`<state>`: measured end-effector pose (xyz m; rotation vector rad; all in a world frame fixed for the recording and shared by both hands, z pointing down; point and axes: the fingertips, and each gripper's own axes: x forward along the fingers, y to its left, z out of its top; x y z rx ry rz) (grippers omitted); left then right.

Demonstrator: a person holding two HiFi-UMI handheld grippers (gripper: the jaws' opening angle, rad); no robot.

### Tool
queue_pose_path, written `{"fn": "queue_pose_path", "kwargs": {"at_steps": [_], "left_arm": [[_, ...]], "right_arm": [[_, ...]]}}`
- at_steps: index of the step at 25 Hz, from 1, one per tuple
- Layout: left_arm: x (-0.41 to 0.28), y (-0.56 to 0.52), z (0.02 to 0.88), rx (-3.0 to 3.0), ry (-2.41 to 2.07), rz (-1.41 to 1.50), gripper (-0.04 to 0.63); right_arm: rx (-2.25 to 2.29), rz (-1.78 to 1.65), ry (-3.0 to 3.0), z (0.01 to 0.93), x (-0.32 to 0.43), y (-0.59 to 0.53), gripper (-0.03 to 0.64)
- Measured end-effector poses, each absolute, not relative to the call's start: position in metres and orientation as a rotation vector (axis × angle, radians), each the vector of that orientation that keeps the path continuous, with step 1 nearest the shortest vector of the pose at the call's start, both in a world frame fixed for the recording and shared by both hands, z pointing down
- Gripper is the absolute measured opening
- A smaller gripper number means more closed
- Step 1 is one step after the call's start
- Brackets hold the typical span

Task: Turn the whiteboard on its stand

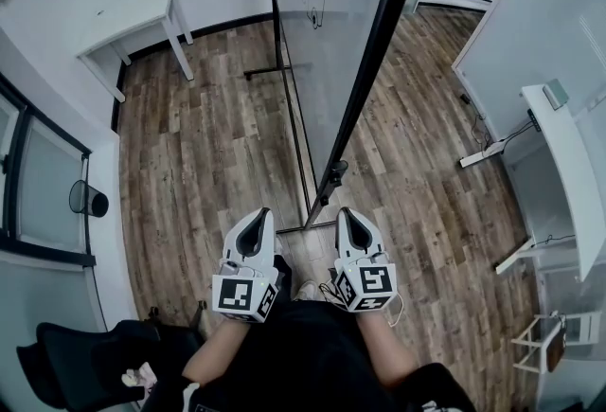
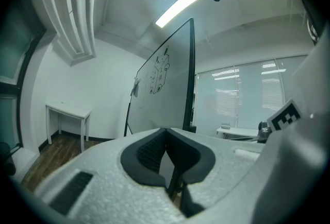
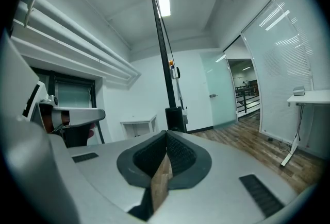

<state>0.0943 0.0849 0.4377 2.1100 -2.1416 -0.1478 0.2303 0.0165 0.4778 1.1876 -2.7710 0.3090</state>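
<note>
A white table (image 1: 142, 17) stands far left by the wall, a black bin (image 1: 88, 200) at the left, a desk (image 1: 568, 164) on the right and a dark chair (image 1: 85, 353) near left. The whiteboard (image 1: 327, 41) rises mid-room on its stand (image 1: 275, 71), just beyond both grippers. It is black-framed and seen almost edge-on, with a sketch on its left face. The left gripper (image 1: 258, 216) and right gripper (image 1: 348, 214) are both closed and hold nothing.

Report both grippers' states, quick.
Left gripper: closed, holding nothing.
Right gripper: closed, holding nothing.
</note>
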Motion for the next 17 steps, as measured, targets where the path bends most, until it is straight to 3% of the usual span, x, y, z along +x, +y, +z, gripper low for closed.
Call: {"fn": "queue_pose_path", "kwargs": {"at_steps": [17], "left_arm": [[0.0882, 0.0773, 0.4368, 2.106, -2.143, -0.148, 0.012]], "right_arm": [[1.175, 0.303, -2.771, 0.4755, 0.2222, 0.0070, 0.012]]}}
